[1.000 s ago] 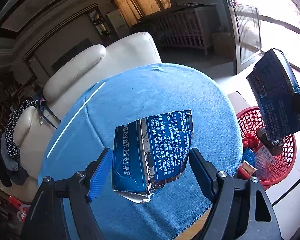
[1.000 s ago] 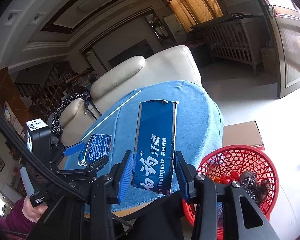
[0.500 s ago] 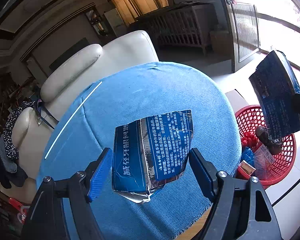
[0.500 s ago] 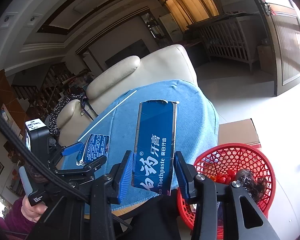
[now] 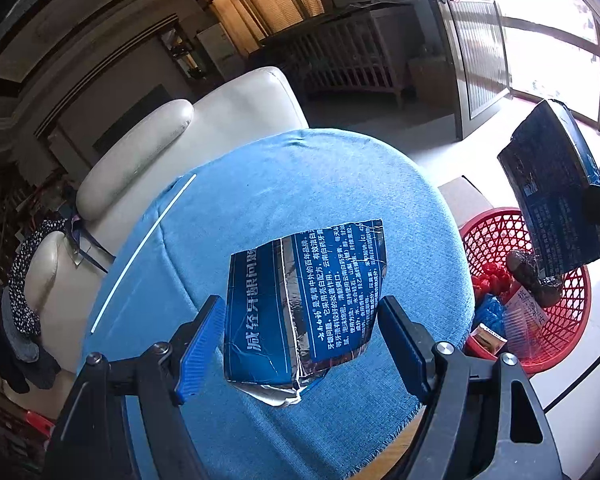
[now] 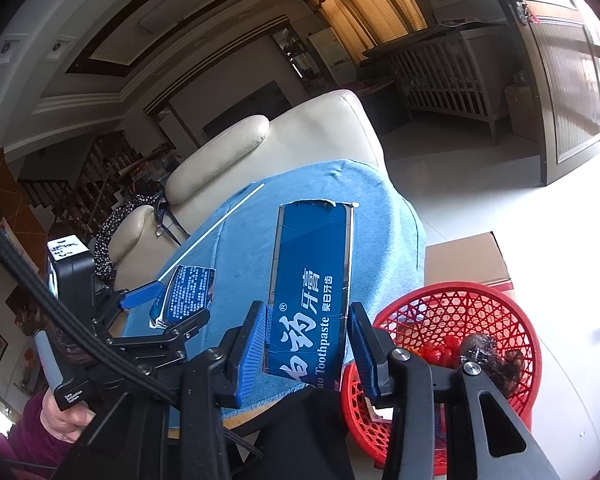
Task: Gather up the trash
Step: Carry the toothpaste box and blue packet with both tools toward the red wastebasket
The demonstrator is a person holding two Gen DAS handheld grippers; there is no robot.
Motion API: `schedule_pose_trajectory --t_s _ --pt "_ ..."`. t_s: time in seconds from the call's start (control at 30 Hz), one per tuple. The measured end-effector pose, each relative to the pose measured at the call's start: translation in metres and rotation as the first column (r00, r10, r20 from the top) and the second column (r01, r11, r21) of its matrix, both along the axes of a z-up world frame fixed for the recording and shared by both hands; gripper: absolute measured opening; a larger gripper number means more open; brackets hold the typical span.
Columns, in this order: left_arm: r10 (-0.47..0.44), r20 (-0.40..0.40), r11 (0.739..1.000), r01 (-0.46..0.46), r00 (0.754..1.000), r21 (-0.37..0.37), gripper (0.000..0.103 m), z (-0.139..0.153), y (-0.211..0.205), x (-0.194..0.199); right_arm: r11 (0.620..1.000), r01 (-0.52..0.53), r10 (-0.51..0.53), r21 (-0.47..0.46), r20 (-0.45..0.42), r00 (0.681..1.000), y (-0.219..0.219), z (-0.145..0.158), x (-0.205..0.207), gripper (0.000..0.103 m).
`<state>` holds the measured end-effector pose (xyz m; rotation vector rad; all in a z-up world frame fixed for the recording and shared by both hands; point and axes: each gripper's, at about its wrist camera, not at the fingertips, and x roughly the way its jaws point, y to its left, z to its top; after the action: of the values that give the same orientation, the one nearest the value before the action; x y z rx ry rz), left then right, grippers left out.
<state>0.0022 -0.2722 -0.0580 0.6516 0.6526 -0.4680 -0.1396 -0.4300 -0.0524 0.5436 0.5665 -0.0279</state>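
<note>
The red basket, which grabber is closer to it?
Right. The right gripper, holding the toothpaste box, is just beside the red basket. The left gripper sits over the table's blue cloth, farther away.

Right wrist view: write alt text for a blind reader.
The right claw grips a blue toothpaste box upright, beside a red mesh basket of trash on the floor. Behind it, the left claw straddles a torn box piece on a blue-clothed round table, with a cream armchair beyond.
</note>
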Motion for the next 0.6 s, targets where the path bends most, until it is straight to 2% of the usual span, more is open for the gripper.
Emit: schedule_pose_trajectory --t_s 0.6 --pt "-0.047 0.013 0.999 0.047 0.999 0.021 0.079 0.003 -0.011 -0.007 0.999 0.031 -0.031 0.012 0.002 1.0 -0.012 -0.002 -0.011 0.044"
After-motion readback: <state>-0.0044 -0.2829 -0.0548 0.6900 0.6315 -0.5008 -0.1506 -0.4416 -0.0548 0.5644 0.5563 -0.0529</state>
